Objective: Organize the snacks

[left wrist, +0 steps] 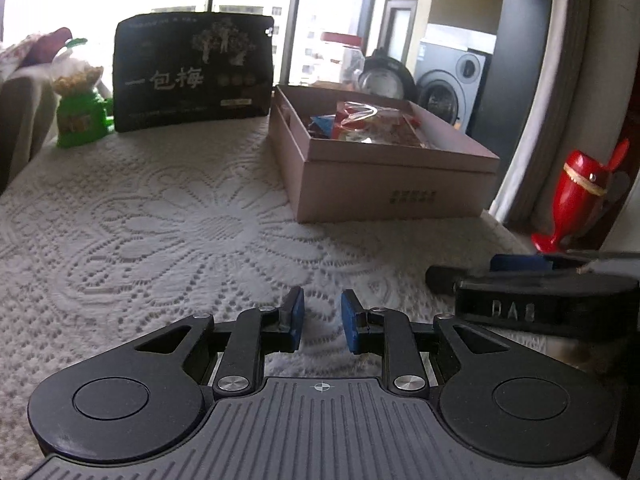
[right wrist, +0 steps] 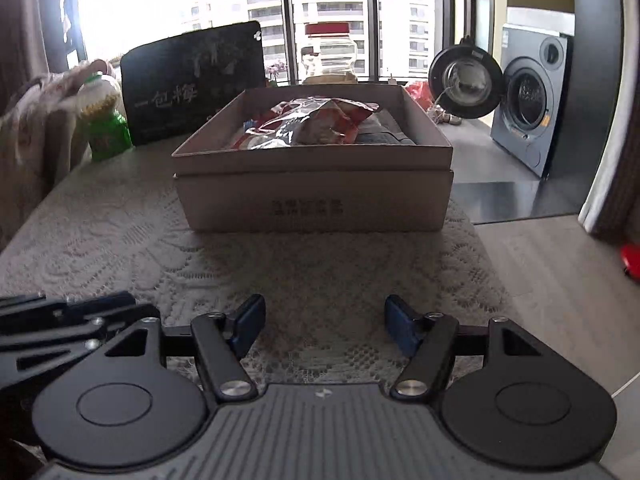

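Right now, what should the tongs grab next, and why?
Probably the left tongs should reach toward the black plum bag. It stands on the tablecloth outside the box, which already holds red snack packets. Both tongs hold nothing, and the bag sits on the left side.

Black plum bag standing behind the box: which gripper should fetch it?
Left, probably. The black plum bag stands left of the box, with open tablecloth ahead of the left gripper; the right gripper faces the box.
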Motion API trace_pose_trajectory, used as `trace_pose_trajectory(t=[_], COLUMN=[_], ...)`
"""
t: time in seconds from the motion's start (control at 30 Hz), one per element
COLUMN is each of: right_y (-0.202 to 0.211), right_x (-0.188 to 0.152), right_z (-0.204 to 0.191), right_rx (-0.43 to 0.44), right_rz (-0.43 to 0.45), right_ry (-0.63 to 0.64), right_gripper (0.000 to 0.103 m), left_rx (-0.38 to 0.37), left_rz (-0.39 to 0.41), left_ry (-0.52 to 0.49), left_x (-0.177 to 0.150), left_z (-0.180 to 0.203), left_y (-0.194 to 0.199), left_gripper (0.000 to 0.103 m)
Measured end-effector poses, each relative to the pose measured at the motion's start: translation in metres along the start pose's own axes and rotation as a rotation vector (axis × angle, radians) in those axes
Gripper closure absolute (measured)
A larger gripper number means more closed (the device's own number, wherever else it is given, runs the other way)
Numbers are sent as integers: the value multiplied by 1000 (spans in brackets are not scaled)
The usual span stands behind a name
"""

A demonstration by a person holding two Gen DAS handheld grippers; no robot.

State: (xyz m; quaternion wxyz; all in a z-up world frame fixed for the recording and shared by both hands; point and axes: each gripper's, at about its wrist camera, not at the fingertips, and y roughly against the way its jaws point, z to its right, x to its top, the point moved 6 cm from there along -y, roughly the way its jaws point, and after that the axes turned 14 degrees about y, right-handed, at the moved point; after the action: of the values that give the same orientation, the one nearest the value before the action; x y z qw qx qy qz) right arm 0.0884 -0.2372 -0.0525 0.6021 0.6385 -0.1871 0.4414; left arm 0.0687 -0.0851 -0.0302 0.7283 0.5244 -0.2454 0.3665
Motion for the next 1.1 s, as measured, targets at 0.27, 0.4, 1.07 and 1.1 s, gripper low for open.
trace_pose_trajectory(t=[0.27,0.4,1.07,1.1], right_y=[3,8,7,7], right_x=[-4,-9,-10,-10], right_z=[-1,2,3,3], right_rx=[-3,-14,-18,-18], right_rz=[5,17,27,27], right_ry=[11,-12,-27,-27], right_gripper=[26,25,24,24], left_rx=[59,58,49,49], left_rz=[21,20,18,18], left_ry=[-76,-76,-66,-66], left_x=[-3,-3,-3,-3], left_z=[13,12,10,10], left_y=[-3,-3,-2,-2], left_gripper=[79,79,79,79])
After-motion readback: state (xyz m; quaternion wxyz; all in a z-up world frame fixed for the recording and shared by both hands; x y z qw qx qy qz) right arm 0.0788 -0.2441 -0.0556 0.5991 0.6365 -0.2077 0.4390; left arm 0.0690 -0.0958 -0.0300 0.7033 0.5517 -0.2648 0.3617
